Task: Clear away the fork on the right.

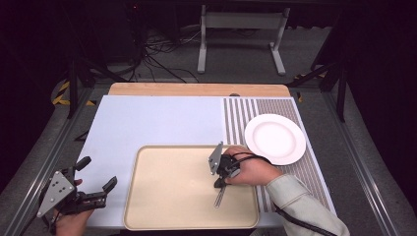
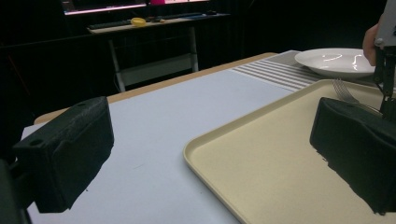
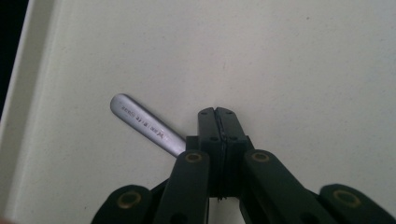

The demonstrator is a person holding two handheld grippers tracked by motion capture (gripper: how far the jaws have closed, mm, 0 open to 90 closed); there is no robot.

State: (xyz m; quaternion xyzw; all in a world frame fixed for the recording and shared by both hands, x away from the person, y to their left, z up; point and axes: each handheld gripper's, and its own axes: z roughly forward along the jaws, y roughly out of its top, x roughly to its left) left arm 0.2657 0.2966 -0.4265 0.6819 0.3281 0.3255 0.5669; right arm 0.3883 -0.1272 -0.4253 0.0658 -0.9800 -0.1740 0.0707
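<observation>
High view first: a metal fork [image 1: 219, 195] lies over the beige tray [image 1: 162, 206], toward its right half, with the handle end pointing at the near rim. It is slim and silver-grey. Right gripper view brings the handle [image 3: 145, 124] close, a flat, polished strip with a rounded end and a line of small stamped lettering too fine to read, running out to the upper left from beneath the black jaws. Left gripper view catches the other end, the curved tines [image 2: 344, 90] standing slightly above the tray floor, so the fork is tilted rather than lying flat.

Right gripper [image 1: 220, 184] has its jaws pressed fully together; in its own view the two pads meet along one thin seam, and the fork's shaft disappears under them, pinched there. A hand [image 1: 252, 170] in a pale sleeve holds this gripper over the tray, pointing down.

Left gripper [image 1: 96, 179] sits off the tray's left edge, over the near left corner of the pale blue mat [image 1: 147, 120]. Its jaws stand wide apart, with nothing between them and nothing touched.

A white plate [image 1: 275, 138] rests on the striped placemat [image 1: 241, 115], just beyond the tray's far right corner and well apart from the fork.
</observation>
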